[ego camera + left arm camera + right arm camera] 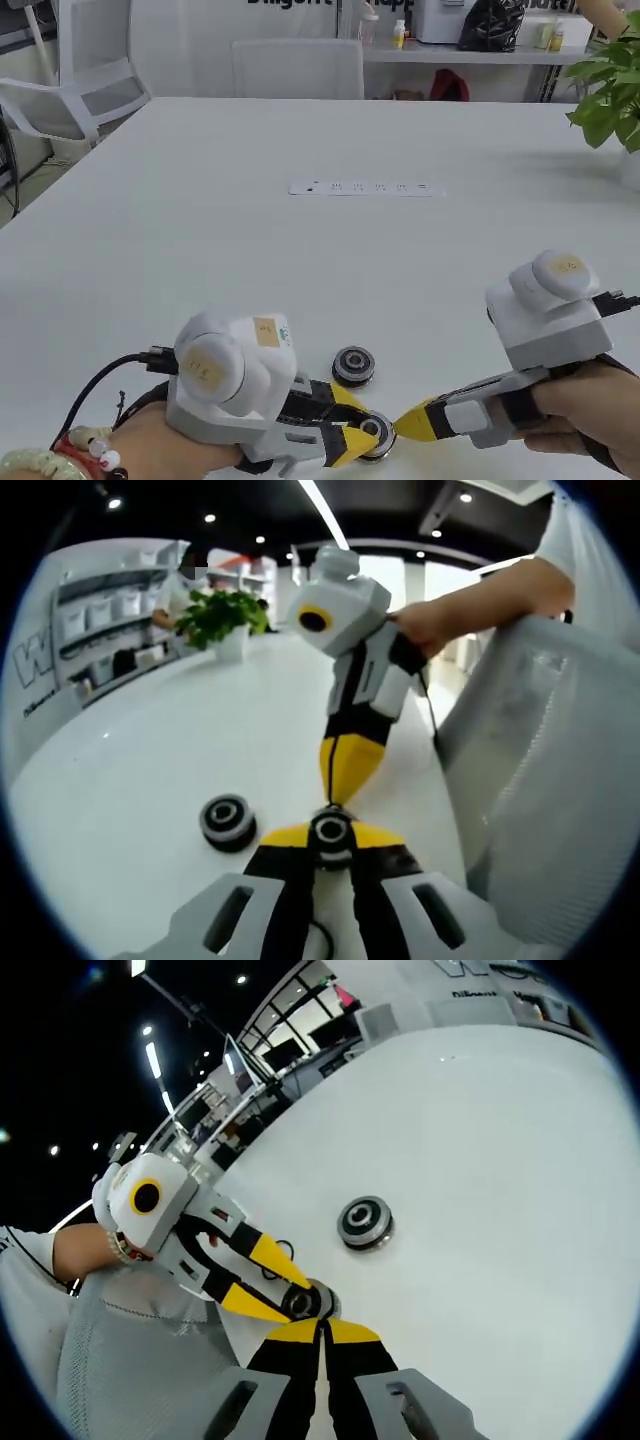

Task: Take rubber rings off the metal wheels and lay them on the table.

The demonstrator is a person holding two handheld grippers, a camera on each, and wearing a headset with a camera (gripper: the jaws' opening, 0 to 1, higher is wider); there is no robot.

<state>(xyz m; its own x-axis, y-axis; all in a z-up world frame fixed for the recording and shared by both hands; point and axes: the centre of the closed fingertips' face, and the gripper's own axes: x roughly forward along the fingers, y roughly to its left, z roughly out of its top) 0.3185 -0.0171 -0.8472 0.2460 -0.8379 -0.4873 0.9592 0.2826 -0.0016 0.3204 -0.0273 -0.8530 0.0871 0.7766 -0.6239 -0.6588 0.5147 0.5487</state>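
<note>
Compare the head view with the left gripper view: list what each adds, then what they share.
Head view: the socket strip and a white chair. Left gripper view: wall shelves and ceiling lights. Both: the left hand-held gripper clamping a metal wheel, the right hand-held gripper, shut, tip at it, a second wheel lying loose, and the plant.

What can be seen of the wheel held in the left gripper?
The wheel is small and round: a shiny metal hub with a dark centre and a dark rubber-looking ring around its rim. The left gripper holds it between its yellow-tipped jaws, low above or on the white table; which, I cannot tell. The right gripper, jaws together, meets its rim from the opposite side.
</note>
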